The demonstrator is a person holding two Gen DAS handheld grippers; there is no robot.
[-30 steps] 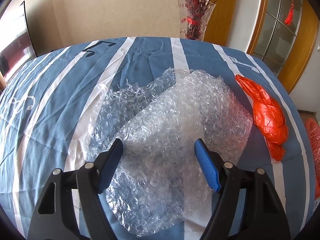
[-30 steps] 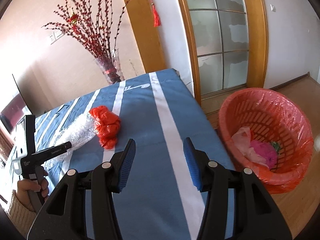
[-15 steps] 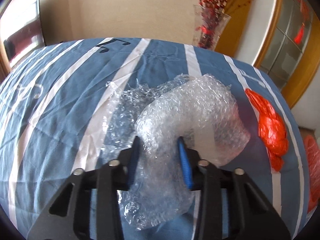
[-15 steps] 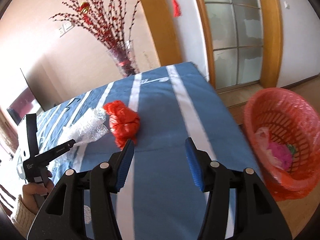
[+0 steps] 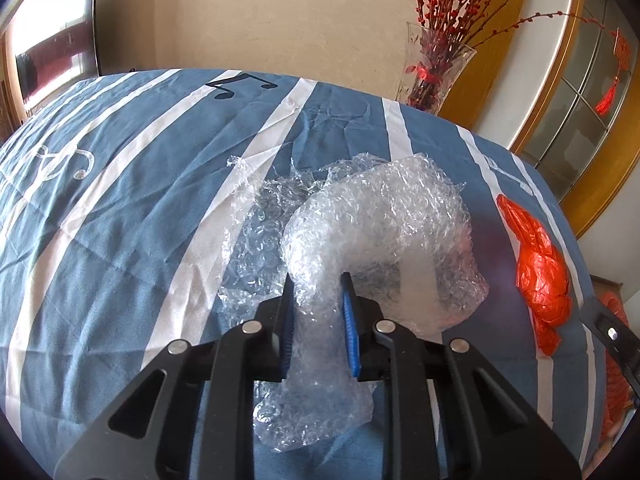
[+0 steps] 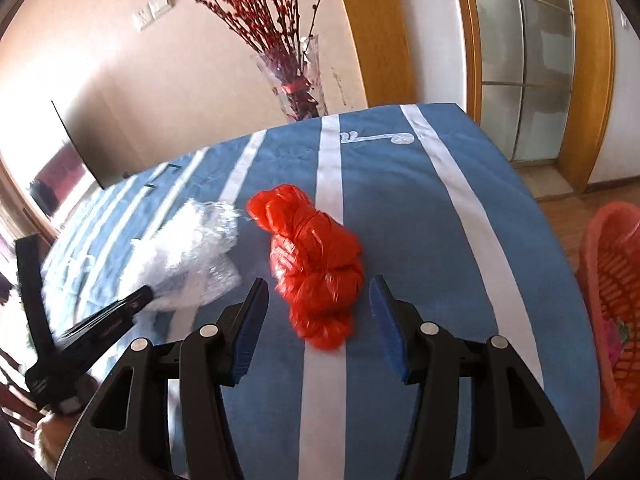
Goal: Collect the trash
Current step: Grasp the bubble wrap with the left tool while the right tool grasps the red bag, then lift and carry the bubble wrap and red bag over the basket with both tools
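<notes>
A crumpled sheet of clear bubble wrap lies on the blue-and-white striped tablecloth. My left gripper is closing on a bunched fold of it, and the blue pads press the wrap from both sides. A crumpled red plastic bag lies to the right of the wrap. My right gripper stands open just in front of the red bag, whose near end lies between the fingertips without touching them. The same bag shows at the right edge of the left wrist view.
A glass vase of red berry branches stands at the table's far edge. An orange-red basket lined with red plastic sits on the floor off the table's right side. A wood-framed glass door is behind.
My left gripper went from wide open to pinched on the bubble wrap, which bunched up into an arch. My right gripper swung left from the basket side to the red bag.
</notes>
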